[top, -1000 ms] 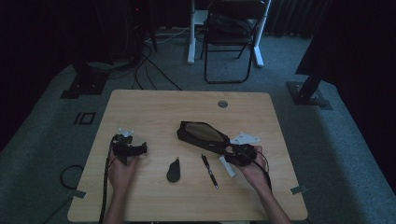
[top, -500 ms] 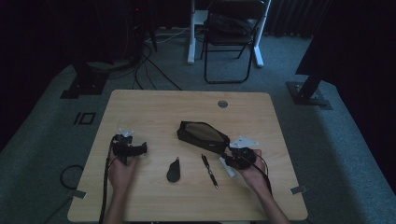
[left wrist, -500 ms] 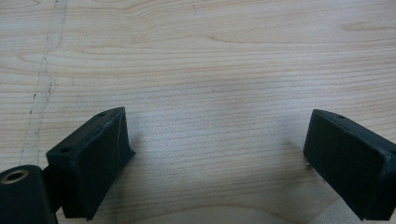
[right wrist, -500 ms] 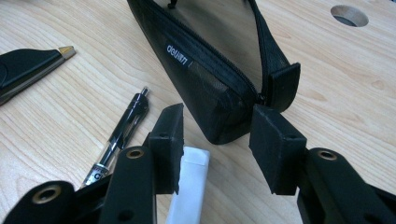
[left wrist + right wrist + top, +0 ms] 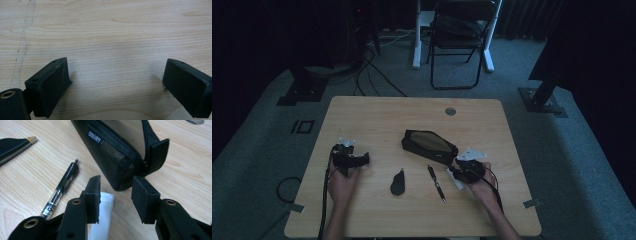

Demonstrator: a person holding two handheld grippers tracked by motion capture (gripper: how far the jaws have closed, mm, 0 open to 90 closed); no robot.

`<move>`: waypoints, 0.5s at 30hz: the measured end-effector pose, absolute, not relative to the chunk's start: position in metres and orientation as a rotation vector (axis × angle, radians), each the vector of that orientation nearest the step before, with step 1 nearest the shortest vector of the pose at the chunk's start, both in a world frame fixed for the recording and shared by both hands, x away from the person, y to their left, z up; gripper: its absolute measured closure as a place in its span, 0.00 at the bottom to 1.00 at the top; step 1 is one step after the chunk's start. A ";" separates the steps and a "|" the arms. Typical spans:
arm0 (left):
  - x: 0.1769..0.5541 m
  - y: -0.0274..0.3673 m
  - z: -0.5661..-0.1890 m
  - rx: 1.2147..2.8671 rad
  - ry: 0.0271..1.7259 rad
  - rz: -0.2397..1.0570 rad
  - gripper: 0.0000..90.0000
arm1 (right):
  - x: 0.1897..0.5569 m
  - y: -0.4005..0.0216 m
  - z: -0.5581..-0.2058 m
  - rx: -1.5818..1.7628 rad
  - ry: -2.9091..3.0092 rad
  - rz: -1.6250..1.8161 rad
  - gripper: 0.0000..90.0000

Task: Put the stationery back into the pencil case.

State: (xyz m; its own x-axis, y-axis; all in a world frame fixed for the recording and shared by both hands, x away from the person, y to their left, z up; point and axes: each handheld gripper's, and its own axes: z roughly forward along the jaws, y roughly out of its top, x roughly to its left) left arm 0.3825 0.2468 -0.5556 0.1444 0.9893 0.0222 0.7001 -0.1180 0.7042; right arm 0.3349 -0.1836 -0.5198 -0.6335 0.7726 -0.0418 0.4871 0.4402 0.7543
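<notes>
Black mesh pencil case (image 5: 429, 146) lies unzipped near the middle of the counter (image 5: 377, 115), probably ready for filling, with the pen (image 5: 436, 183) just before it, the right gripper (image 5: 463, 171) open at its end, and the left gripper (image 5: 348, 158) open, well apart.

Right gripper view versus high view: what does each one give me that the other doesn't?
Right gripper view alone: the white brand label on the pencil case and its zipper end, close to the open right gripper. High view alone: the left gripper, both hands, the whole table, a folding chair. Both: case, pen, a white item, a dark flat object.
</notes>
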 end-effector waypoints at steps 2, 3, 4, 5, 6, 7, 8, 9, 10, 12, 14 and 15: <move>0.382 0.247 -0.556 1.881 1.611 0.688 0.08 | 0.335 -0.183 -0.521 1.068 2.319 1.024 0.68; 0.382 0.247 -0.556 1.881 1.612 0.688 0.08 | 0.335 -0.183 -0.522 1.072 2.317 1.026 0.68; 0.382 0.247 -0.556 1.881 1.611 0.688 0.08 | 0.335 -0.183 -0.522 1.075 2.317 1.026 0.69; 0.382 0.247 -0.556 1.881 1.612 0.688 0.08 | 0.335 -0.182 -0.523 1.079 2.320 1.025 0.69; 0.382 0.247 -0.556 1.881 1.611 0.688 0.08 | 0.335 -0.182 -0.524 1.084 2.322 1.025 0.69; 0.382 0.247 -0.556 1.881 1.611 0.688 0.08 | 0.334 -0.181 -0.525 1.085 2.328 1.019 0.69; 0.382 0.247 -0.556 1.881 1.612 0.688 0.08 | 0.334 -0.181 -0.527 1.085 2.332 1.013 0.69; 0.382 0.247 -0.556 1.881 1.612 0.688 0.08 | 0.334 -0.180 -0.529 1.087 2.339 1.009 0.69; 0.382 0.247 -0.556 1.881 1.611 0.688 0.08 | 0.333 -0.180 -0.530 1.087 2.344 1.003 0.69; 0.382 0.247 -0.556 1.881 1.612 0.688 0.08 | 0.333 -0.179 -0.533 1.085 2.353 0.993 0.69; 0.382 0.247 -0.556 1.881 1.611 0.688 0.08 | 0.333 -0.179 -0.534 1.083 2.359 0.989 0.69; 0.382 0.247 -0.556 1.881 1.612 0.688 0.08 | 0.333 -0.178 -0.537 1.084 2.365 0.977 0.70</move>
